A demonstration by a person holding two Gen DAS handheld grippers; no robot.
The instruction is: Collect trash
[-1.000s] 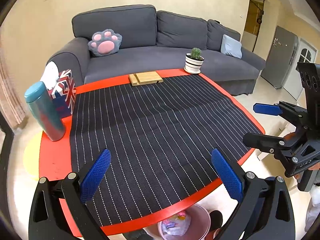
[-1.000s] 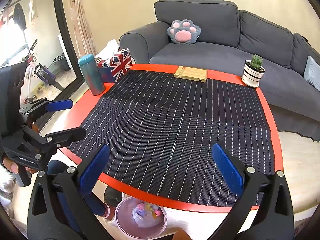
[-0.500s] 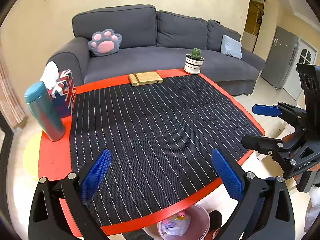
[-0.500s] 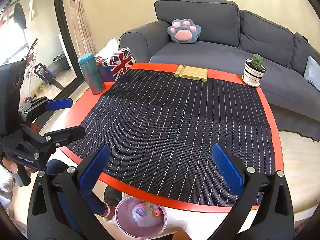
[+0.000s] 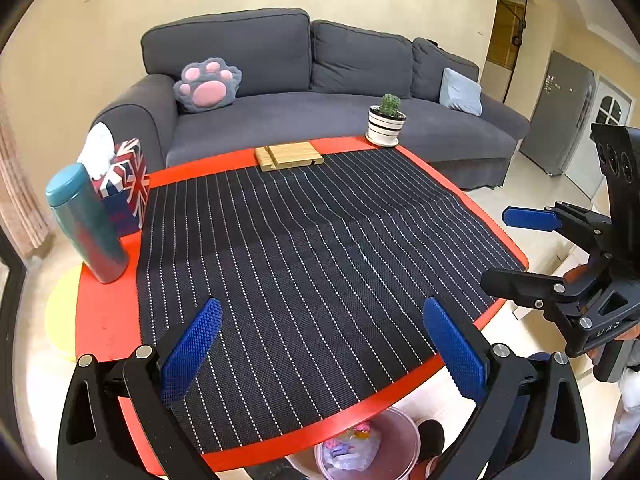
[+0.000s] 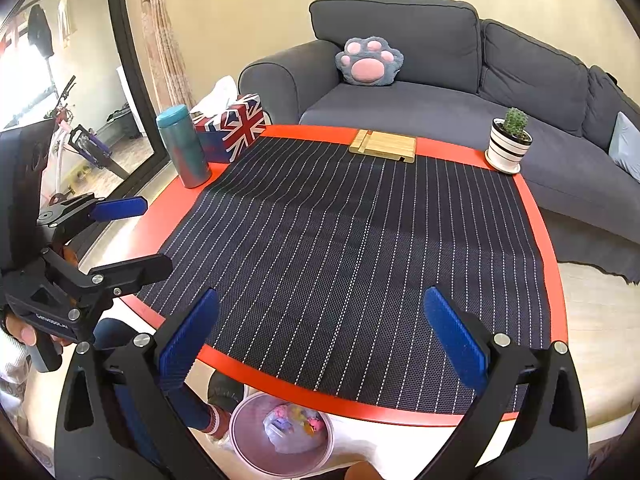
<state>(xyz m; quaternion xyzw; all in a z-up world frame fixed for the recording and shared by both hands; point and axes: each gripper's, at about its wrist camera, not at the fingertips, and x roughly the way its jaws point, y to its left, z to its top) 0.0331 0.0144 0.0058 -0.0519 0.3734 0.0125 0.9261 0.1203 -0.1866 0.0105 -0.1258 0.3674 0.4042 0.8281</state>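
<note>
A pink bin [image 6: 244,440] holding crumpled trash [image 6: 294,426] stands on the floor under the near edge of the red table [image 6: 280,380]; it also shows in the left wrist view [image 5: 406,430]. My left gripper [image 5: 320,344] is open and empty above the table's near edge. It shows in the right wrist view [image 6: 128,236] at the left. My right gripper [image 6: 320,340] is open and empty, and shows in the left wrist view [image 5: 516,248] at the right. No trash shows on the striped mat [image 5: 300,260].
On the table stand a teal bottle [image 5: 86,224], a Union Jack tissue box [image 5: 126,184], a wooden stand [image 5: 288,156] and a potted cactus [image 5: 386,126]. A grey sofa [image 5: 320,108] with a paw cushion [image 5: 208,84] lies behind.
The right gripper has drifted slightly lower in the left wrist view. Little else has moved.
</note>
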